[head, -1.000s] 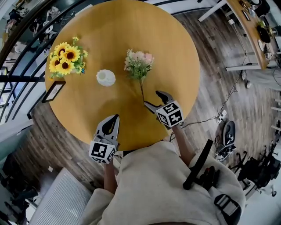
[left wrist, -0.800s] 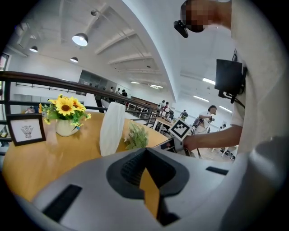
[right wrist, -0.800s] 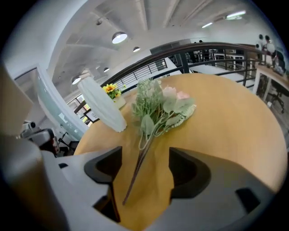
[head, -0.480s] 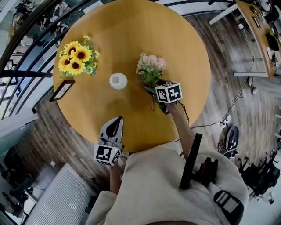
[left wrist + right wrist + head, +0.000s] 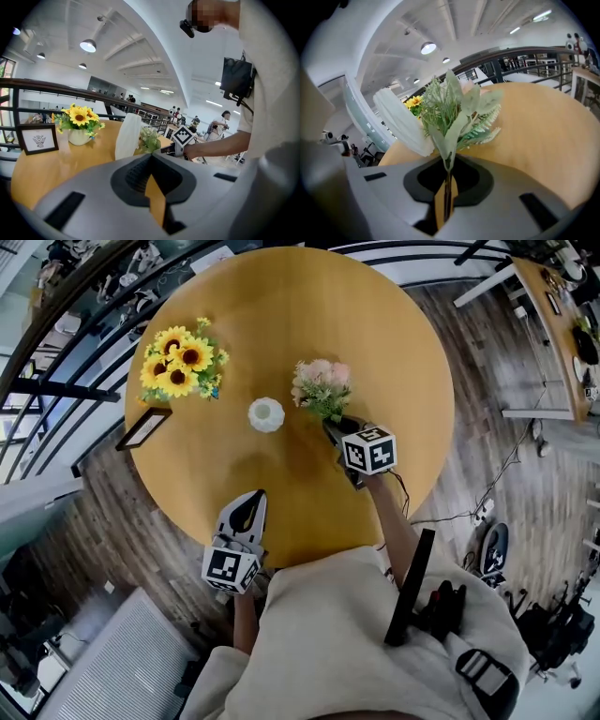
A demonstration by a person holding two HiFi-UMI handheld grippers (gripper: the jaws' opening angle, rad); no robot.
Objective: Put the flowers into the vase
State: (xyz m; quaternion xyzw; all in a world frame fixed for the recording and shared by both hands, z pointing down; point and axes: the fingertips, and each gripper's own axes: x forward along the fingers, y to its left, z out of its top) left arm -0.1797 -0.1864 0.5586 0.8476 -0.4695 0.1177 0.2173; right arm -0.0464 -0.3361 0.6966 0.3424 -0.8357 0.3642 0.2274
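Note:
A bunch of pink flowers with green leaves point(image 5: 319, 388) lies on the round wooden table point(image 5: 375, 324), its stem pointing toward me. My right gripper point(image 5: 336, 425) sits at the base of the bunch, its jaws closing on the thin stem point(image 5: 446, 187), which runs up the narrow gap between them. The small white vase point(image 5: 266, 414) stands upright just left of the bunch, apart from it. In the right gripper view the leaves point(image 5: 457, 112) fill the middle and the vase point(image 5: 401, 122) leans behind them. My left gripper point(image 5: 251, 498) hovers near the table's front edge, shut and empty.
A pot of sunflowers point(image 5: 181, 360) stands at the table's left, with a small picture frame point(image 5: 142, 428) in front of it by the edge. A dark railing runs behind the table on the left. Wooden floor surrounds the table, with other furniture at the far right.
My right gripper has moved from the stem's lower end up to the base of the bunch and closed its wide-open jaws on the stem. The left gripper has hardly moved.

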